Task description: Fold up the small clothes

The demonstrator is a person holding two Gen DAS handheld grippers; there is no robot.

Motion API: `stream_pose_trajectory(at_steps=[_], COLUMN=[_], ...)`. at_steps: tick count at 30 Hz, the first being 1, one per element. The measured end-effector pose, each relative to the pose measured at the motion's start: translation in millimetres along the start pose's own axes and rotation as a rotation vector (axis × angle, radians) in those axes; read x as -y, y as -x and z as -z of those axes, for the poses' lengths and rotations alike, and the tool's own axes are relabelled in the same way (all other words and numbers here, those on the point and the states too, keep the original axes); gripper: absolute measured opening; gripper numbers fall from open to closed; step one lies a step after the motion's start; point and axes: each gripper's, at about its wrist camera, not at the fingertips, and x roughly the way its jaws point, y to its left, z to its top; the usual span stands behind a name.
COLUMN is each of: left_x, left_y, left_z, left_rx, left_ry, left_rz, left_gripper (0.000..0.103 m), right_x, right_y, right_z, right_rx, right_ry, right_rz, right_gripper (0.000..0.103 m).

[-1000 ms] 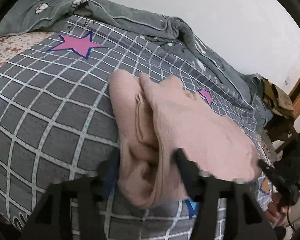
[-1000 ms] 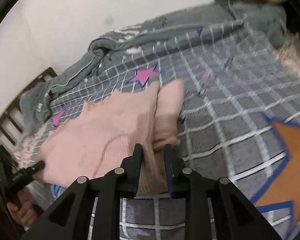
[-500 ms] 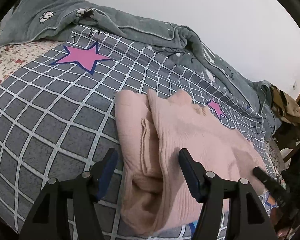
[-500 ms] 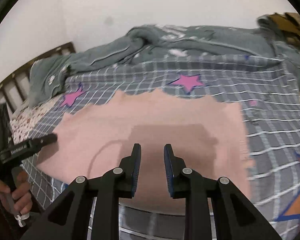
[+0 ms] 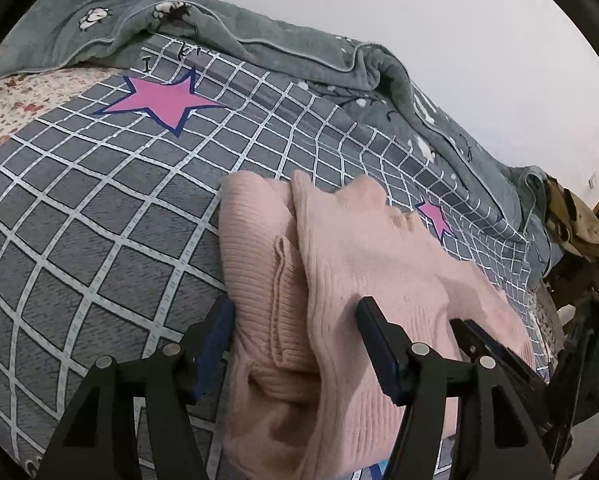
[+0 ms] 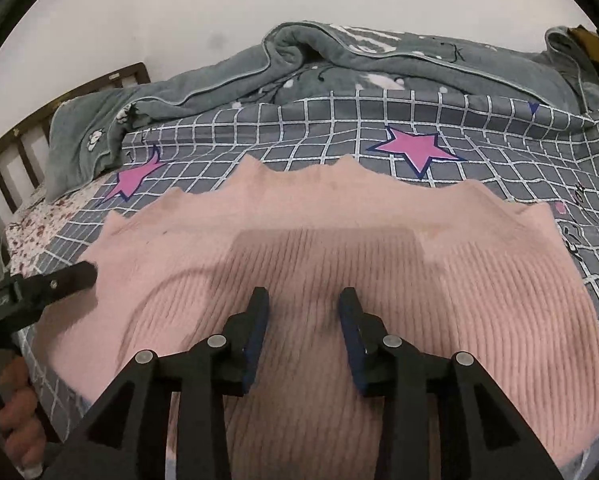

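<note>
A pink ribbed knit garment (image 5: pixel 363 264) lies folded on the grey checked bedspread (image 5: pixel 99 240). In the right wrist view the garment (image 6: pixel 379 248) spreads wide with a scalloped far hem. My left gripper (image 5: pixel 295 320) is open, its fingers astride the garment's near folded end, holding nothing. My right gripper (image 6: pixel 303 312) is open just above the garment's middle, empty. The right gripper's finger also shows in the left wrist view (image 5: pixel 495 352). The left gripper's finger shows at the garment's left edge in the right wrist view (image 6: pixel 55 280).
A rumpled grey-green blanket (image 6: pixel 339 68) lies along the far side of the bed by the white wall. Pink stars (image 5: pixel 163 100) mark the bedspread. A wooden headboard (image 6: pixel 15 148) stands at the left. Dark clothes (image 5: pixel 575 224) pile at the right end.
My right gripper let go of the garment's edge, swung over the garment's middle and opened. My left gripper stayed open and drew back a little.
</note>
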Motion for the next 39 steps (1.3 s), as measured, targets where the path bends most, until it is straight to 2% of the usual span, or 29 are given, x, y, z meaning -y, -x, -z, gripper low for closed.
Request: stream_pose_trajectory(at_steps=[4, 11, 16, 39], left_x=[0, -5, -5, 3], left_y=[-5, -8, -11, -13], left_z=[-1, 2, 3, 10], left_rx=[-0.008, -0.025, -0.034, -0.034], left_ry=[-0.003, 0.015, 0.027, -0.008], left_rz=[0.001, 0.031, 0.047, 0.023], left_gripper=[0.062, 0.062, 0.064, 0.069], right_x=[-10, -12, -8, -12], right_y=[-8, -2, 4, 2], right_z=[-8, 2, 8, 10], right_rx=[-0.008, 0.019, 0.027, 0.05], right_ry=[0.048, 0.069, 0.056, 0.093], right_rz=[0.045, 0.057, 0.035, 0.053], right_gripper=[0.04, 0.04, 0.04, 0.04])
